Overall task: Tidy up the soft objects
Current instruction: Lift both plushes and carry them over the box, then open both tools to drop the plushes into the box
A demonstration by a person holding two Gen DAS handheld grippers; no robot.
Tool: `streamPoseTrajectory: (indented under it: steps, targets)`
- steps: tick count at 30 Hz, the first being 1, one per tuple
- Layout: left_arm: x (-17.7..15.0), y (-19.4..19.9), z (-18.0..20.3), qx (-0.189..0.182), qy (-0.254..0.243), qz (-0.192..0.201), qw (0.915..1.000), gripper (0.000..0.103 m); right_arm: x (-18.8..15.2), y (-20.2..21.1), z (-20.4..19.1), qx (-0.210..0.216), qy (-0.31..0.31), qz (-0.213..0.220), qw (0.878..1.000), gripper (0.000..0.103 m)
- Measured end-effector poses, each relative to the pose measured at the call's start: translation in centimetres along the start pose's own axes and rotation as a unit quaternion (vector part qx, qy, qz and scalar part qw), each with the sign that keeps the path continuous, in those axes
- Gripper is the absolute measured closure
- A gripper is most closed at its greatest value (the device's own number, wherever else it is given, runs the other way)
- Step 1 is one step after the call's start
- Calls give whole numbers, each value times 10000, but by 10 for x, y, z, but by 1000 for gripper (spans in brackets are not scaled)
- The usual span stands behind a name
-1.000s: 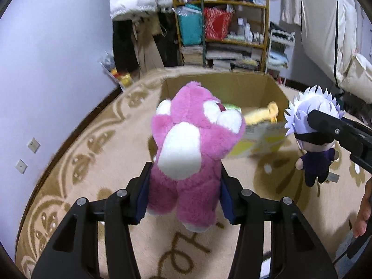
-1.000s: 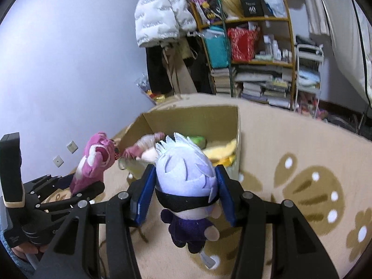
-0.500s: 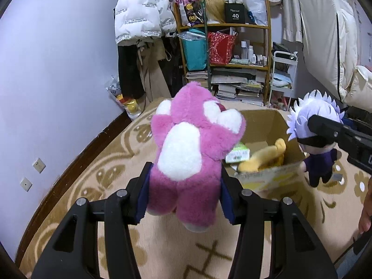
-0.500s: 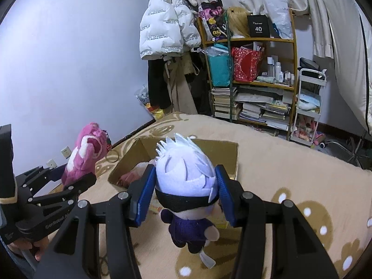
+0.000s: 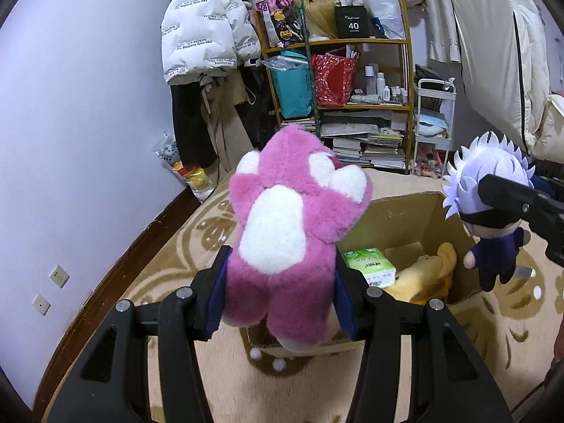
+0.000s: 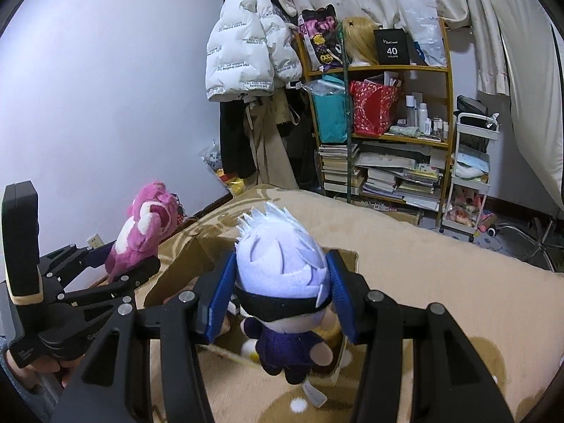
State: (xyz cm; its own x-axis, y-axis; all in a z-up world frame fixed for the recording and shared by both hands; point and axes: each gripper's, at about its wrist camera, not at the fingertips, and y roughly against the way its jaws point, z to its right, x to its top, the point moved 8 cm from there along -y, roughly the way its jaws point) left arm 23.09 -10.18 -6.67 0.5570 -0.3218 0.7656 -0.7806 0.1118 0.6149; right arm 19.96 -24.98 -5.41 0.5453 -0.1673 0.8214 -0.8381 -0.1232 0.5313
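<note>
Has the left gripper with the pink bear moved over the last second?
Yes. The left gripper holding the pink bear has tilted up: the shelf and cardboard box dropped lower in its view.

The pink plush bear (image 5: 292, 232) hides the near left corner of the cardboard box (image 5: 405, 218) and part of its inside. The white-haired doll (image 6: 282, 282) covers most of the box opening in the right wrist view, so what lies in the box there cannot be told. Print on the green packet (image 5: 368, 264) inside the box is too small to read. A hand (image 6: 46, 365) behind the box is cut off by the edge.
</note>
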Motion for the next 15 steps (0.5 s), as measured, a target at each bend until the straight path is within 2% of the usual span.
streamPoseTrajectory:
  steps: [9, 15]
  targets:
    - [-11, -17, 10, -211, -33, -189, 9996, 52, -6, -24, 0, 56, -7, -55, 10000, 48]
    - [-20, -30, 24, -321, -252, -325, 9986, 51, -18, -37, 4, 211, -163, -72, 9996, 47]
